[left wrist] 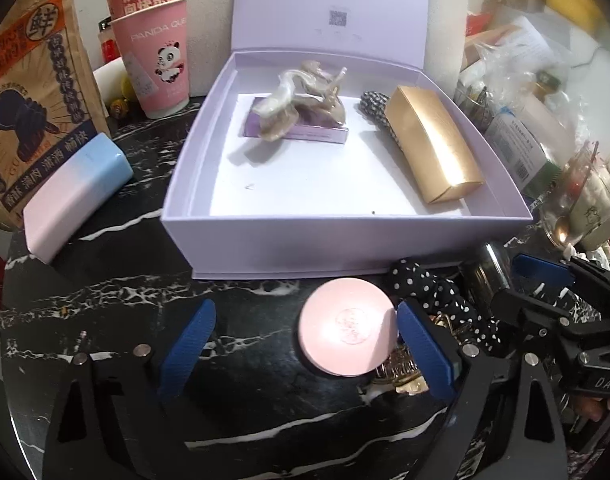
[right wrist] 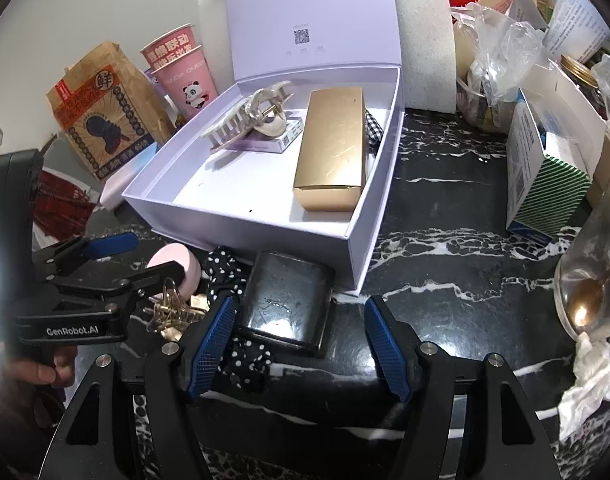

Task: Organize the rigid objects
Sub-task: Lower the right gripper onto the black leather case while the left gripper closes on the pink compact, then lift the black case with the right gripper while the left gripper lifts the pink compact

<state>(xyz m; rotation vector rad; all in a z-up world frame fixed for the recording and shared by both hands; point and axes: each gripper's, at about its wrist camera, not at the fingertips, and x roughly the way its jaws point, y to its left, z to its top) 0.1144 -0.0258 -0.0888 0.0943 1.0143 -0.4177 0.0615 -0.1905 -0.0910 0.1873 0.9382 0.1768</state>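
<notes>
Pink round compact [left wrist: 347, 328] lies flat before the open lilac box [left wrist: 265, 240].

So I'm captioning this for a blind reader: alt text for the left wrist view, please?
An open blue-padded left gripper hovers around a round pink compact on a black marble table. Behind it, an open lilac box holds a gold carton and pearly hair claw.

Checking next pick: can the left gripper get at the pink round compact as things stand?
Probably yes. The left gripper is open and the pink round compact lies flat on the marble between its fingers, top uncovered. The polka-dot scrunchie and gold hair claw crowd its right side, so the right finger may snag them.
</notes>
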